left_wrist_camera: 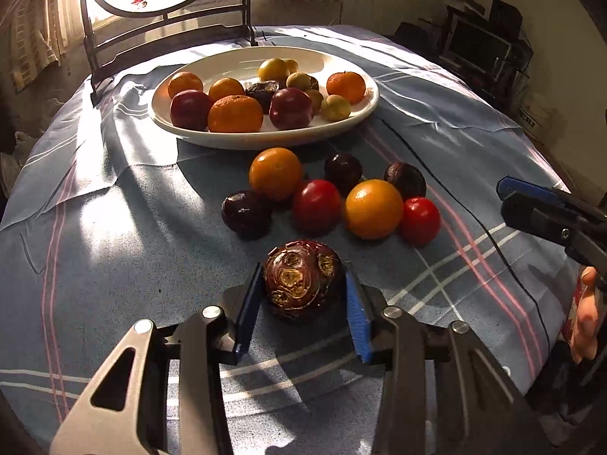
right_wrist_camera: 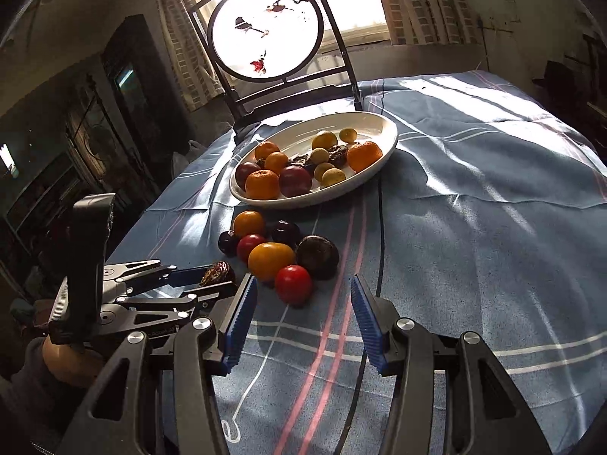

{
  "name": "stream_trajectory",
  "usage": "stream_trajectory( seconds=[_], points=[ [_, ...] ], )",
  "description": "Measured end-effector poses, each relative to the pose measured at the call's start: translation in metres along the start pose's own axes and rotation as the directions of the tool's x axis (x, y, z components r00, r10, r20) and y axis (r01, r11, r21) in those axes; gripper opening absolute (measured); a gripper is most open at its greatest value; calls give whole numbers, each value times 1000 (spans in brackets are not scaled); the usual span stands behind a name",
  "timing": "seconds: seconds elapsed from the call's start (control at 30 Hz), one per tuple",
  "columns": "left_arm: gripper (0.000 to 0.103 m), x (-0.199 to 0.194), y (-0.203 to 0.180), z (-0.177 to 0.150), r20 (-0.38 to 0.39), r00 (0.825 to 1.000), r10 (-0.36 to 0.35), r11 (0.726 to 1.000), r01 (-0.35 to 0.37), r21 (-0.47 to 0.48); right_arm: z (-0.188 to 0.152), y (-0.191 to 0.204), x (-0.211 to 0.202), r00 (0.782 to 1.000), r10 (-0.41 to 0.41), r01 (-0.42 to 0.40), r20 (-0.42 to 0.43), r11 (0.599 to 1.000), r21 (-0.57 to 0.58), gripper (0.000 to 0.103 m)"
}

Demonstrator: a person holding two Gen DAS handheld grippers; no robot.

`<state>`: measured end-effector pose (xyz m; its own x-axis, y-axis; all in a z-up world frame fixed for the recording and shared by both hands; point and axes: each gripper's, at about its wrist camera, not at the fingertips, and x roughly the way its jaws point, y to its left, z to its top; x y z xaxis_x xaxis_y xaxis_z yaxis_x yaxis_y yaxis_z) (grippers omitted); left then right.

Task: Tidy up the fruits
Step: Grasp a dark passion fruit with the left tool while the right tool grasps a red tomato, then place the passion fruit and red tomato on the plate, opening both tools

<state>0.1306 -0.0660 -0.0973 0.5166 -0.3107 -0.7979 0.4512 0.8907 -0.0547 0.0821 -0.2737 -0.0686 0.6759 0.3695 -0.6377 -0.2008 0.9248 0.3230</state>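
- Here, the left hand-held gripper has its blue pads closed on a dark, scarred passion fruit low over the table; its round wrinkled skin could slip out if the grip loosens;
- the right hand-held gripper stands open and empty;
- further, loose fruits could roll if bumped; the white plate is already crowded.

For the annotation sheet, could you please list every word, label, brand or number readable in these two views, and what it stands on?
No text reads clearly.
Pale print on the black left gripper, along its linkage arm: too small and blurred.
Pale sign on the wall at the far right: blurred, unreadable.
White oval plate, fruit, and blue striped tablecloth: no writing.
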Motion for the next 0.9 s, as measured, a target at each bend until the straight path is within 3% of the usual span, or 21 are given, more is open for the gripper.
stream_trajectory(
  seconds=[0.3, 0.47, 0.73, 0.9],
  points=[
    [40, -54, 1, -18, 121, 993, 8, 1000, -7, -9, 3, 22, 39, 993, -38, 25, -113, 993, -111, 49],
    [40, -66, 9, -22, 141, 990, 16, 1000, -13, -22, 6, 23, 65, 982, -48, 32, -181, 996, -87, 29],
    [40, -63, 18, -21, 143, 990, 8, 999, -1, -50, 6, 14, 46, 991, 34, -37, -128, 999, -18, 28],
    [40, -59, 23, 5, 166, 986, 2, 999, 7, -52, 35, 5, 24, 999, 48, -48, -18, 999, -2, 28]
  ],
)
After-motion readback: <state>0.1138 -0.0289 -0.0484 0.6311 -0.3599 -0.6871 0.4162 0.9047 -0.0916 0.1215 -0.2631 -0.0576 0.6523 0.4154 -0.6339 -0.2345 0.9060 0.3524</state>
